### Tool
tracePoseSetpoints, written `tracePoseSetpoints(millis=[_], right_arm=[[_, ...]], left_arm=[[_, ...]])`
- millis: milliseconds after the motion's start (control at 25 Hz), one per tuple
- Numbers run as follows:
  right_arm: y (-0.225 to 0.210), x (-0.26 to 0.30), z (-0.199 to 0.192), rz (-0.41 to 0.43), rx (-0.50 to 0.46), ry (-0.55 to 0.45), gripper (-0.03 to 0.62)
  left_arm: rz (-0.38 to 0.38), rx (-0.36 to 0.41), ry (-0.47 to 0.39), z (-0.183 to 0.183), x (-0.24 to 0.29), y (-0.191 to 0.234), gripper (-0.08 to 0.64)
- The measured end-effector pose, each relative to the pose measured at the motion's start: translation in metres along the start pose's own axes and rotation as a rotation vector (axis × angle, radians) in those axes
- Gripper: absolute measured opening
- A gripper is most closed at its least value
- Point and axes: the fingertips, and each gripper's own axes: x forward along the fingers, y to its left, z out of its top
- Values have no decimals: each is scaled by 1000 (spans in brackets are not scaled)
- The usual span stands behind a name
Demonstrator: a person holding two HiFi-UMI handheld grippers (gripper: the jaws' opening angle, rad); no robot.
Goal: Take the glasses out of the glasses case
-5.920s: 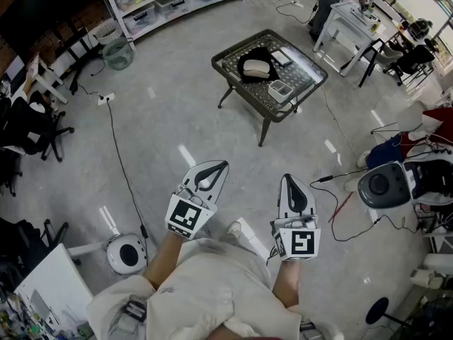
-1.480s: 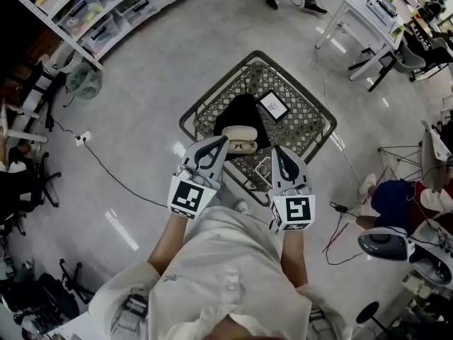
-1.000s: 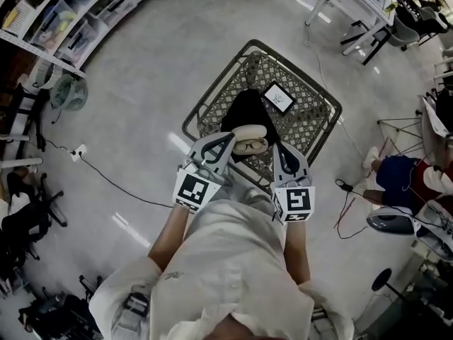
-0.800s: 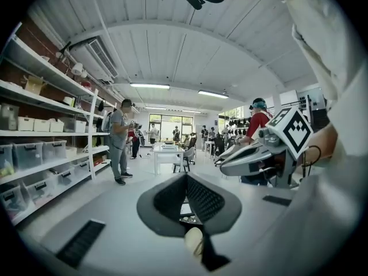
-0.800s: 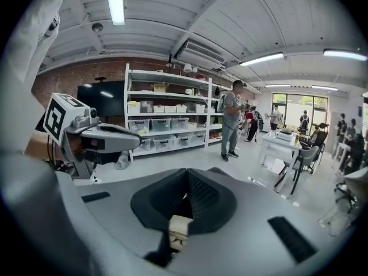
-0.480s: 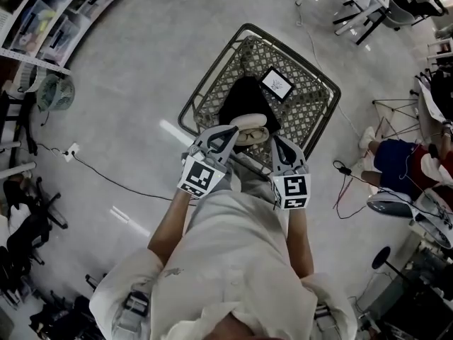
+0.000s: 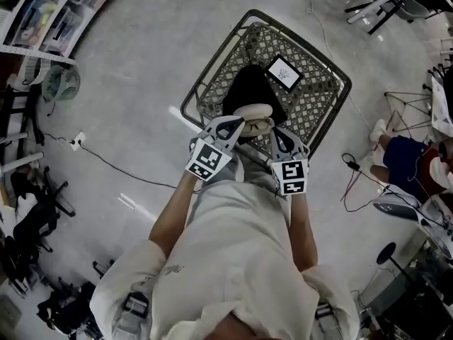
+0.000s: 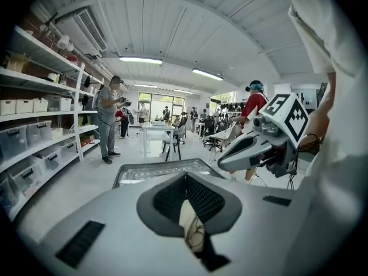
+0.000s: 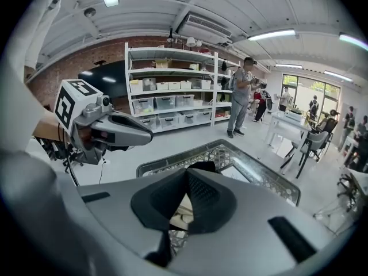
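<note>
Change: across the last few seconds the person has walked up to the bench (image 7: 212, 66); both grippers, earlier out over bare floor, now sit at the near end of the glasses case (image 7: 253, 110).
Meaning: approach looks finished, extraction not begun.
Glasses (image 7: 260, 125): still in the open lower half of the case; thin wire frame, pale lenses.
Left hand-held gripper (image 7: 233, 125): jaws closed tip to tip, nothing held; just left of the case's near end.
Right hand-held gripper (image 7: 278, 137): jaws likewise together, empty; just right of the case.
Case: cream oval clamshell, smooth shell, lid raised on the far side.
Under case: black cloth (image 7: 249, 89), matte, soft-looking.
Bench: dark metal lattice top, raised rim.
Beyond case: flat white card (image 7: 284, 71), dark border.
Next: a jaw pair probably must open before pinching the frame.
</note>
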Motion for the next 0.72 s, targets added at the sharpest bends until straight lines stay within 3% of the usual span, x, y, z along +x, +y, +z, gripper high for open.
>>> tracePoseSetpoints(millis=[280,720], right_arm=[[-6,16,-27,29,31,36,8],[-16,26,-55,73,91,70,8]], left_arm=[[-35,-71,86,-36,31,-4,21],[-65,-25,243,-75,73,-12,43]])
